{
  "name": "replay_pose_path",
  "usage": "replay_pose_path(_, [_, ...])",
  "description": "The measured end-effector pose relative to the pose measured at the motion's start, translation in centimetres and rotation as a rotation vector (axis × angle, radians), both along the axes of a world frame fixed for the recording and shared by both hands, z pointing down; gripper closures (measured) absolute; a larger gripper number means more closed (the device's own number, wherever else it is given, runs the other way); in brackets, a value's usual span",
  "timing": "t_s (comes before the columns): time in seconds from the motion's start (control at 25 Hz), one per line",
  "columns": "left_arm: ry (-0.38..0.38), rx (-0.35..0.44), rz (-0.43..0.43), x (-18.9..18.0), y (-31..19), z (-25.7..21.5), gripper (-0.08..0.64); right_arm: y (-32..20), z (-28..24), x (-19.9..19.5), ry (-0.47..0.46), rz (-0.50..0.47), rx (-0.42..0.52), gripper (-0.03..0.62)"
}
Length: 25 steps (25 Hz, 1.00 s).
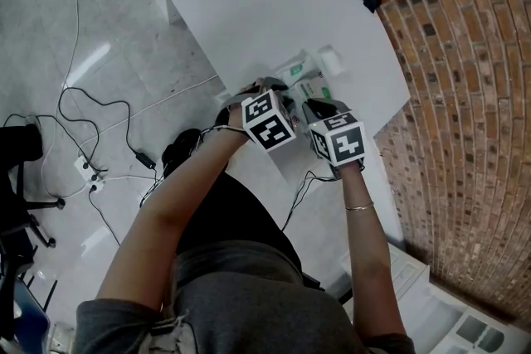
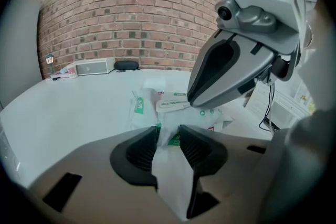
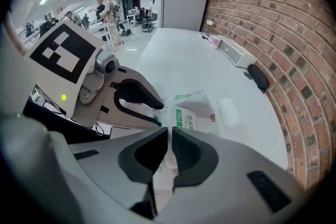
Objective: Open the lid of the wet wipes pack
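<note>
Item: wet wipes pack [image 1: 305, 79], white with green print. It lies on the white tabletop [image 1: 249, 4] near its front edge, with the brick wall [image 1: 465, 79] to one side.

We hold the left gripper [image 2: 169, 136] at the pack's near end. Its fingers [image 2: 140, 148] clamp a white fold of the wrapper.

Right gripper [image 3: 169, 136]: fingers [image 3: 193, 153] almost together, pinching a thin white part of the pack. Which part, we cannot tell.

A small white roll [image 1: 330, 59] lies just beside the pack.

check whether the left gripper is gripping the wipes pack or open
Shut on it: in the left gripper view the left gripper has the white end of the wipes pack pinched between both pads.
</note>
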State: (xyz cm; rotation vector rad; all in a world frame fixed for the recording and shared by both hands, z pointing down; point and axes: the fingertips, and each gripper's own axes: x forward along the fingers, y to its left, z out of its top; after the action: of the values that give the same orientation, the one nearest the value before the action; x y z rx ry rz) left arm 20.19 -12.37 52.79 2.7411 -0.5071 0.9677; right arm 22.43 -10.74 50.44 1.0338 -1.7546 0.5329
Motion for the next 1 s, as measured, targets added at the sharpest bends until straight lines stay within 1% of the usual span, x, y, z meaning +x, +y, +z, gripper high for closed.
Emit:
replay_pose_path(0.16, [-0.004, 0.006, 0.004, 0.0, 0.1, 0.0, 0.411, 0.1, -0.1, 0.1, -0.034, 0.027, -0.006, 0.567])
replay_pose_path(0.24, [-0.006, 0.006, 0.003, 0.0, 0.1, 0.0, 0.411, 0.1, -0.1, 0.1, -0.039, 0.024, -0.006, 0.569])
replay_pose_path(0.32, [-0.007, 0.001, 0.002, -0.1, 0.1, 0.1, 0.411, 0.1, 0.0, -0.1, -0.001, -0.018, 0.006, 0.565])
replay_pose_path(0.44, [-0.009, 0.000, 0.004, -0.1, 0.1, 0.2, 0.413, 0.2, 0.3, -0.4, 0.088, -0.088, 0.023, 0.552])
replay_pose_path(0.64, [-0.011, 0.002, 0.006, -0.1, 0.1, 0.1, 0.414, 0.0, 1.0, -0.5, 0.160, -0.094, 0.020, 0.524])
replay_pose_path(0.72, [-0.014, 0.007, 0.009, -0.1, 0.2, 0.2, 0.414, -0.3, 1.3, -0.4, 0.176, -0.085, 0.010, 0.504])
replay_pose_path(0.8, [-0.017, 0.013, 0.010, -0.1, 0.2, 0.2, 0.414, -0.4, 1.6, -0.3, 0.189, -0.091, -0.005, 0.497])
replay_pose_path(0.88, [-0.017, 0.014, 0.009, -0.1, 0.2, 0.2, 0.414, -0.3, 1.7, -0.3, 0.191, -0.107, -0.017, 0.506])
replay_pose_path(1.0, [-0.011, 0.010, 0.007, -0.1, 0.2, 0.2, 0.416, -0.4, 1.5, -0.2, 0.150, -0.097, -0.024, 0.533])
